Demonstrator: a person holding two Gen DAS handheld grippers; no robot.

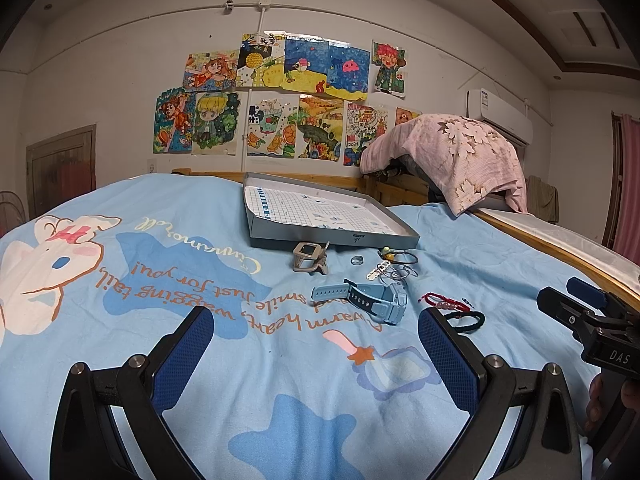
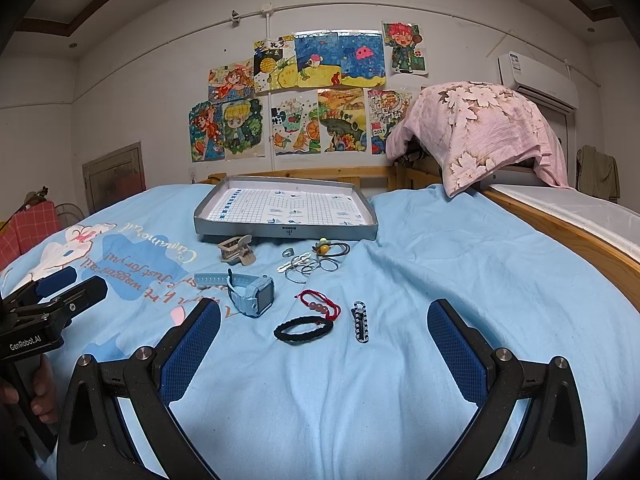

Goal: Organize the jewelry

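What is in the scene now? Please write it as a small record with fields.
surface: bed with light blue cartoon sheet
container: grey shallow box, nothing in it, beyond the jewelry
nearest items: black braided bracelet, red cord bracelet, striped clip
middle items: blue watch, thin metal rings
near box: beige watch, silver ring, hair ties
left gripper: open, holds nothing
right gripper: open, holds nothing
progress: all jewelry lies on the sheet, none in box
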